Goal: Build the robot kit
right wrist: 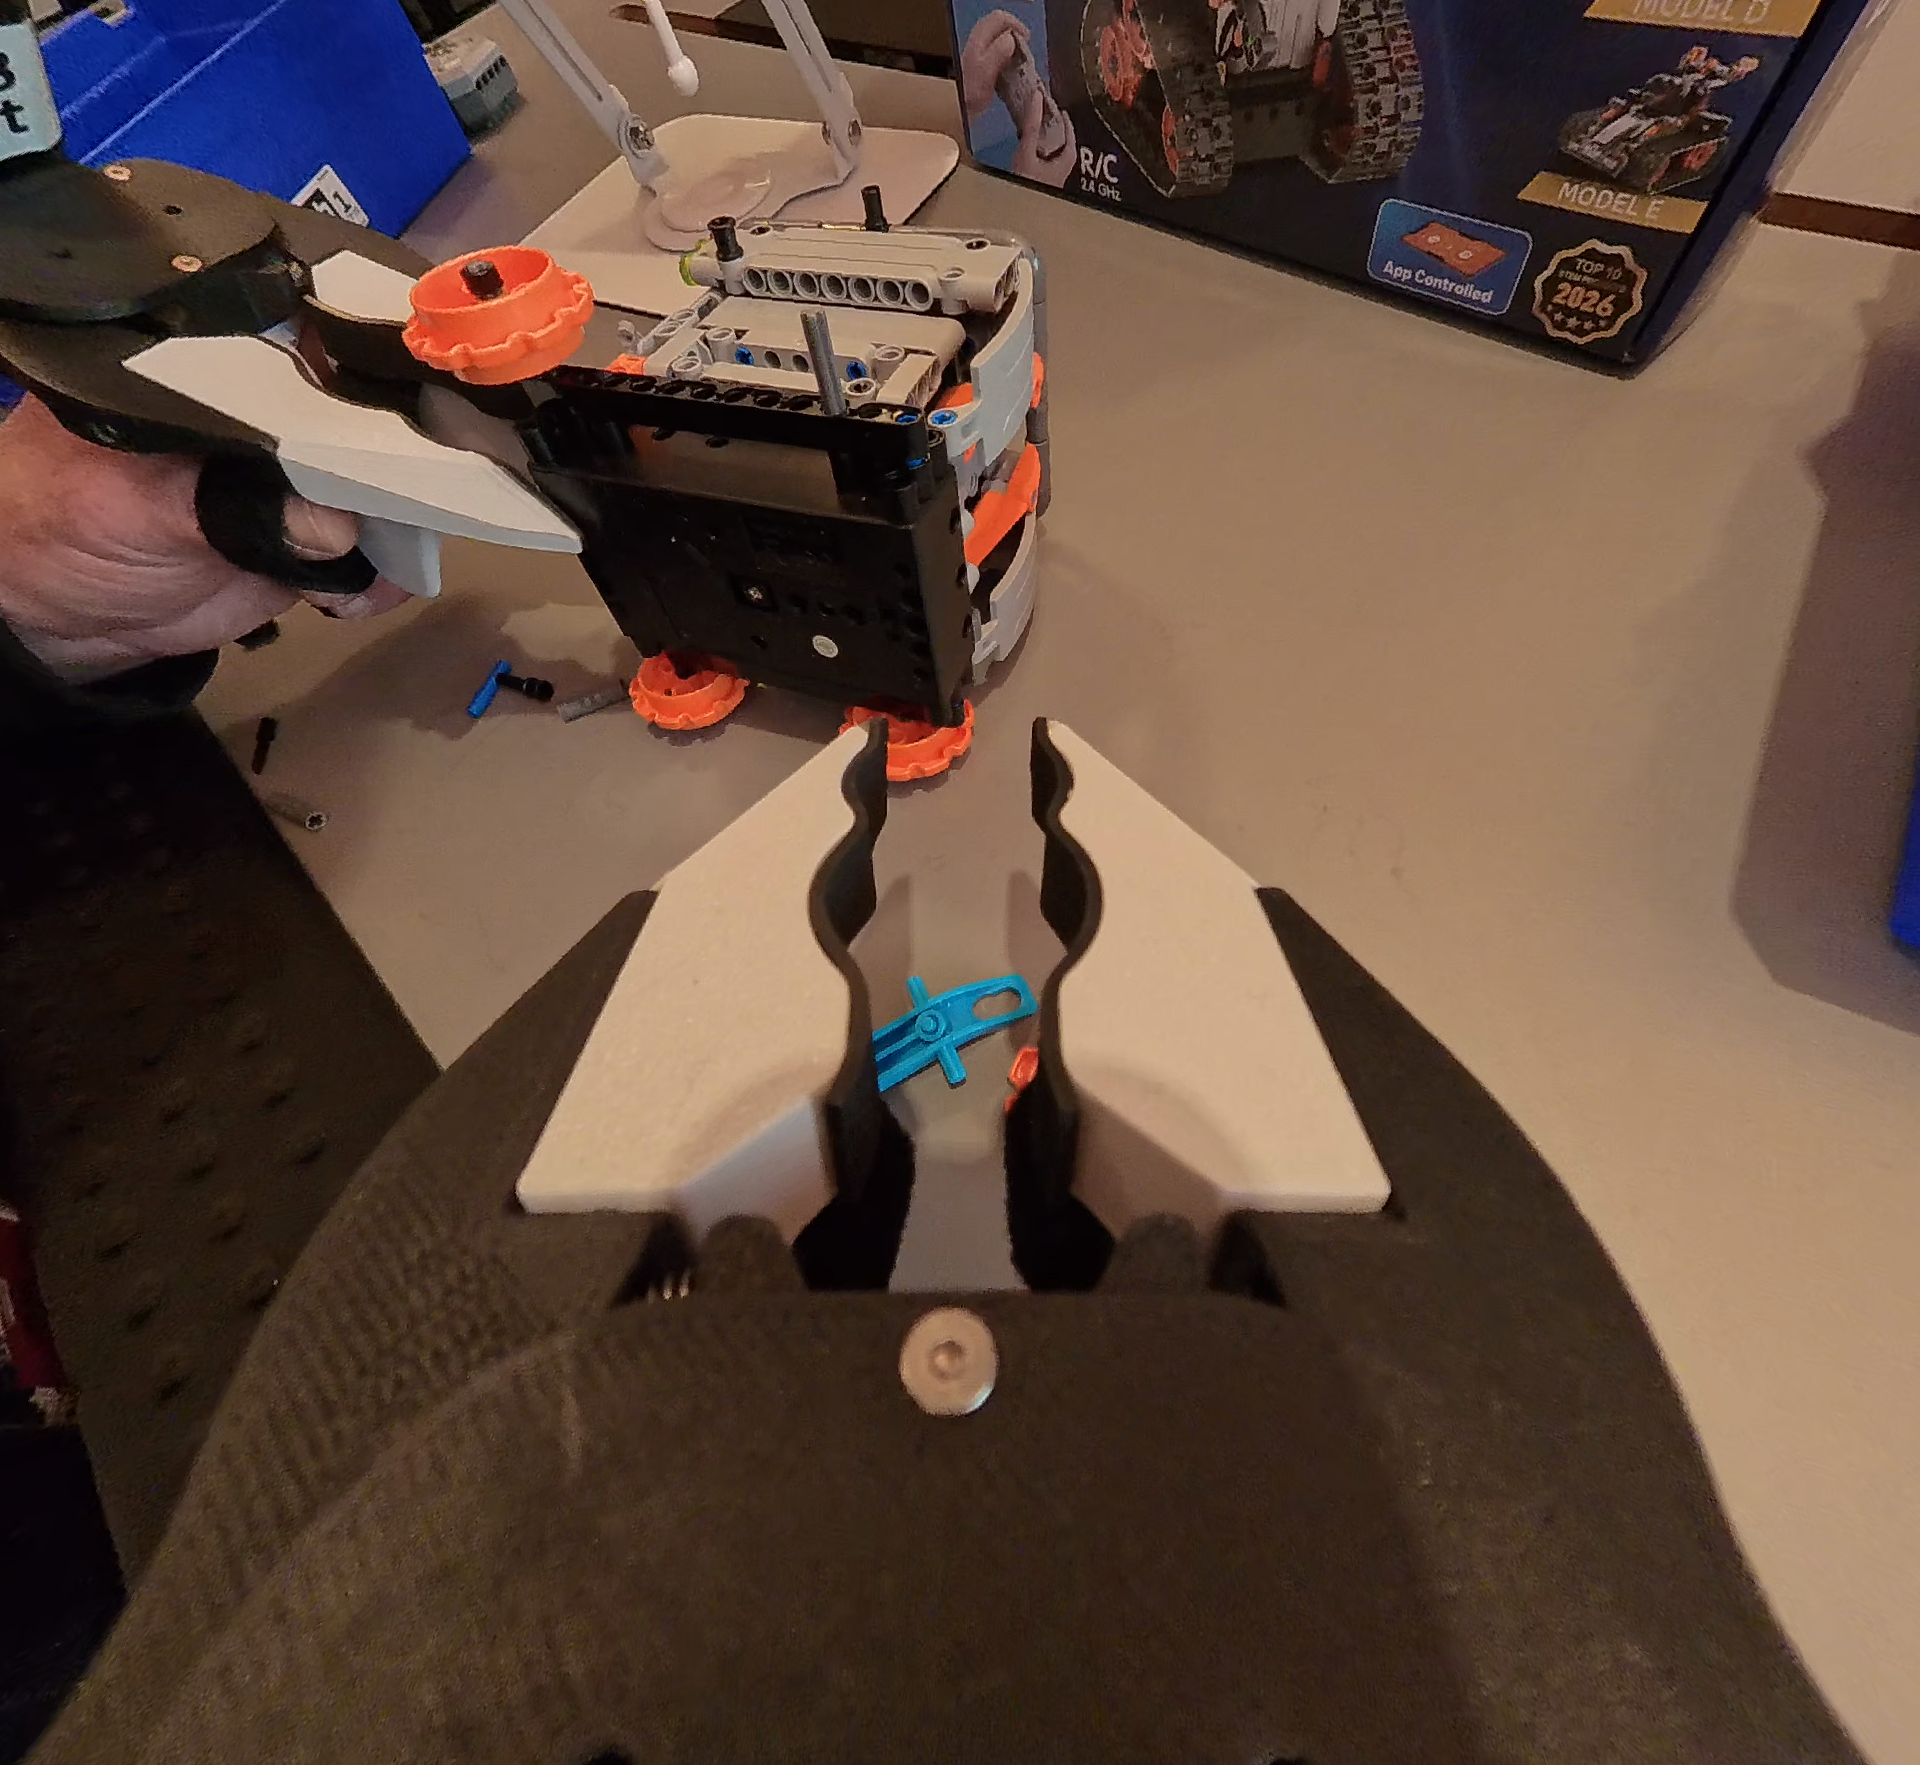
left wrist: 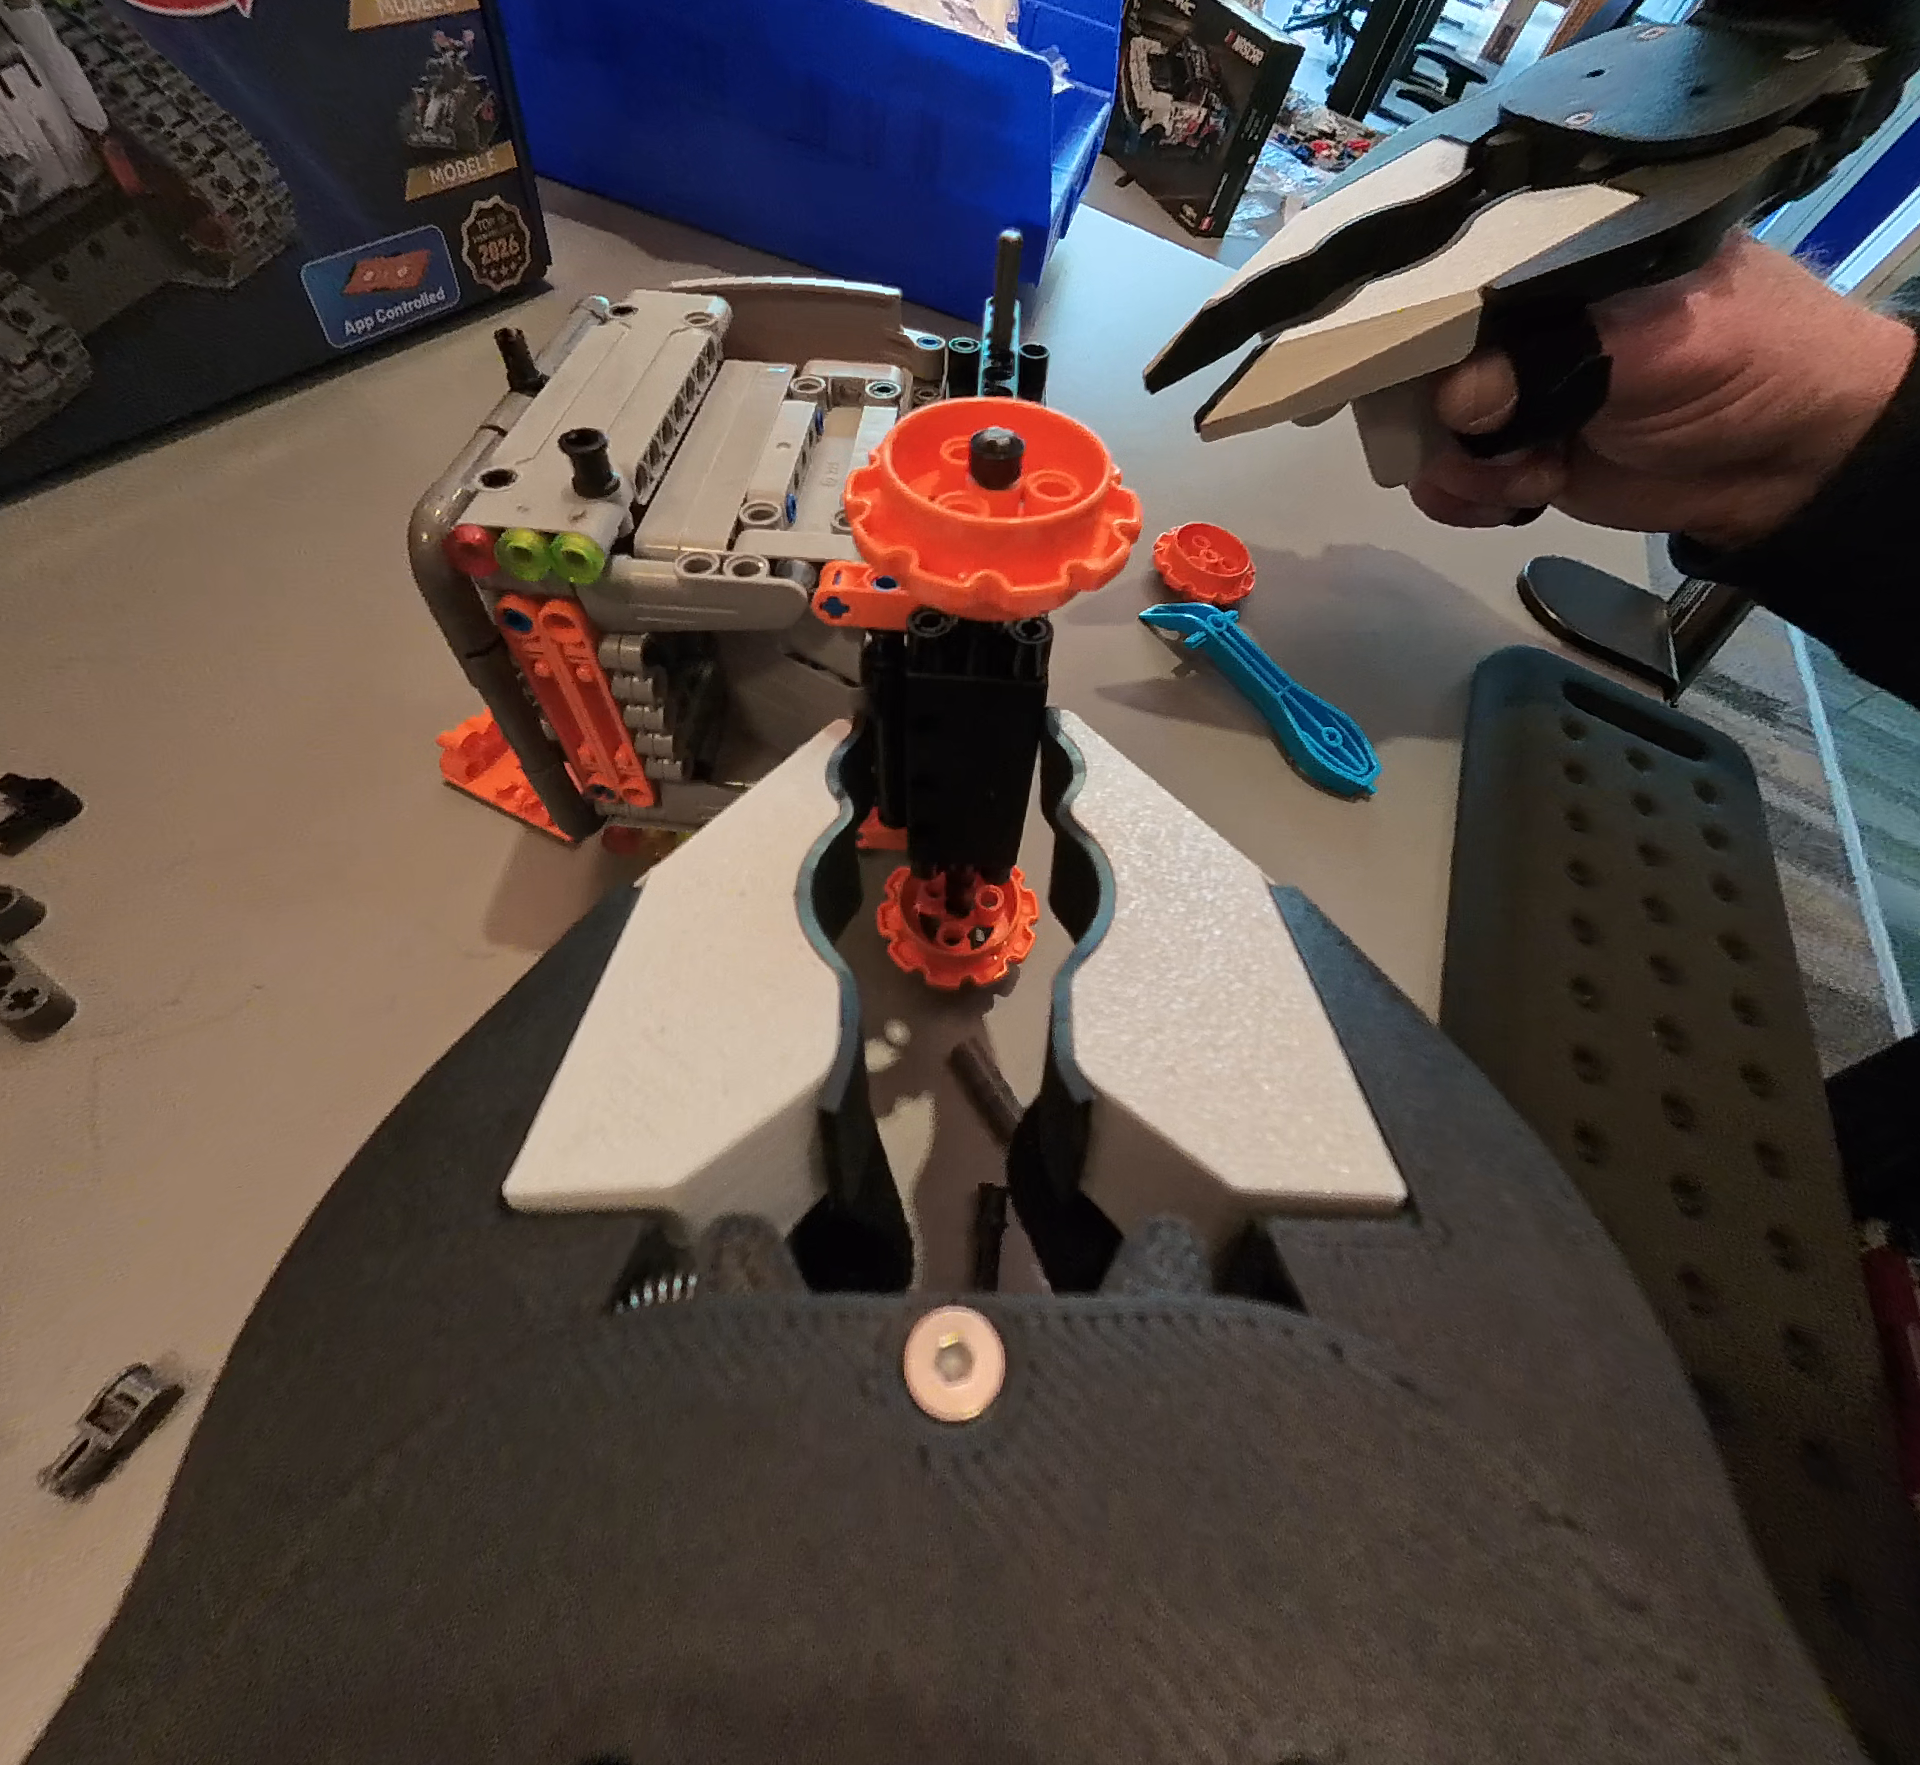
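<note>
A grey, black and orange brick-built model point(left wrist: 665, 520) stands on the grey table point(left wrist: 260, 780). My left gripper point(left wrist: 948, 739) is shut on the model's black upright block point(left wrist: 966, 739), just under a large orange toothed wheel point(left wrist: 987, 500) on a black axle. It shows in the right wrist view point(right wrist: 540, 468) clamped on the model point(right wrist: 790, 510). My right gripper point(right wrist: 951, 739) is open and empty, hovering over a blue plastic tool point(right wrist: 951, 1024). In the left wrist view the right gripper point(left wrist: 1184, 401) hangs to the right of the wheel, above the tool point(left wrist: 1262, 697).
A loose small orange wheel point(left wrist: 1203, 560) lies by the tool. A blue printed toy box point(left wrist: 260, 105) and a blue bin point(left wrist: 779, 84) stand behind. A dark perforated mat point(left wrist: 1621, 936) lies at the right. Small loose parts point(left wrist: 31, 884) lie left. A white lamp base point(right wrist: 769, 167) stands beyond. The tips of one gripper are about 12 cm away from the tips of the other.
</note>
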### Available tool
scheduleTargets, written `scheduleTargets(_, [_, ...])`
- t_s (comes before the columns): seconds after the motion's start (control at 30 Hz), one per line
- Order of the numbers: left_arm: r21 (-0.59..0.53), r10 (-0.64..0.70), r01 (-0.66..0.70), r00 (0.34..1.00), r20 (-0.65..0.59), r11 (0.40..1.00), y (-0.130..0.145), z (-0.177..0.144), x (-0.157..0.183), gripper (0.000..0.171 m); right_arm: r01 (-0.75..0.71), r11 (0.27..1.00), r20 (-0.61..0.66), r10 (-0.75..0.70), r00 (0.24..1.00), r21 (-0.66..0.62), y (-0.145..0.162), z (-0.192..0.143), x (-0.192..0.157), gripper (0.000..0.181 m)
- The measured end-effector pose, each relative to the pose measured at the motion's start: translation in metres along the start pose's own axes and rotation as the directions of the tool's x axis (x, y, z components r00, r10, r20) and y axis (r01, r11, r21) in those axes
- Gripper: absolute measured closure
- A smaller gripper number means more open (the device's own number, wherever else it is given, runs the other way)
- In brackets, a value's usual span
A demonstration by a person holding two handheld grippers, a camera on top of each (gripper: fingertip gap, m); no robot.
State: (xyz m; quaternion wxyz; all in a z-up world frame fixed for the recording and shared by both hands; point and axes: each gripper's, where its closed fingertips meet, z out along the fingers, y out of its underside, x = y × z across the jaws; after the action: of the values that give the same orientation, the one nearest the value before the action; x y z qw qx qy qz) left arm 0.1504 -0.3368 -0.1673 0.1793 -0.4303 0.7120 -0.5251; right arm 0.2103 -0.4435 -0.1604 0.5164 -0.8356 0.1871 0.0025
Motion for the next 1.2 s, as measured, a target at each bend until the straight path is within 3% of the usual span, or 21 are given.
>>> scheduleTargets(0.2, [-0.009, 0.010, -0.010, 1.000, 0.006, 1.000, -0.001, -0.024, -0.004, 0.133, 0.020, 1.000, 0.006, -0.020, 1.000, 0.020, -0.006, -0.006, -0.004, 0.156])
scheduleTargets(0.53, [-0.204, 0.022, 0.031, 0.968, 0.250, 0.978, 0.042, -0.143, -0.070, 0.140, 0.118, 0.993, 0.099, -0.120, 0.988, 0.027, -0.013, -0.001, -0.042, 0.158])
scheduleTargets(0.67, [-0.261, 0.019, 0.032, 0.982, 0.188, 0.965, 0.060, -0.143, -0.053, 0.140, 0.162, 0.986, 0.135, -0.157, 0.978, -0.026, -0.002, 0.004, -0.056, 0.159])
scheduleTargets(0.83, [-0.399, 0.120, -0.069, 0.987, 0.106, 0.914, 0.086, -0.123, -0.027, 0.140, 0.166, 0.986, 0.197, -0.156, 0.968, -0.033, 0.001, 0.009, -0.079, 0.159])
scheduleTargets(1.07, [-0.507, 0.105, 0.013, 0.974, 0.202, 0.862, 0.113, -0.183, -0.042, 0.140, 0.222, 0.973, 0.301, -0.192, 0.934, -0.070, 0.018, 0.024, -0.120, 0.159])
scheduleTargets(1.2, [-0.536, 0.089, 0.051, 0.969, 0.232, 0.843, 0.130, -0.203, -0.041, 0.140, 0.238, 0.968, 0.358, -0.195, 0.913, -0.080, 0.024, 0.038, -0.143, 0.159])
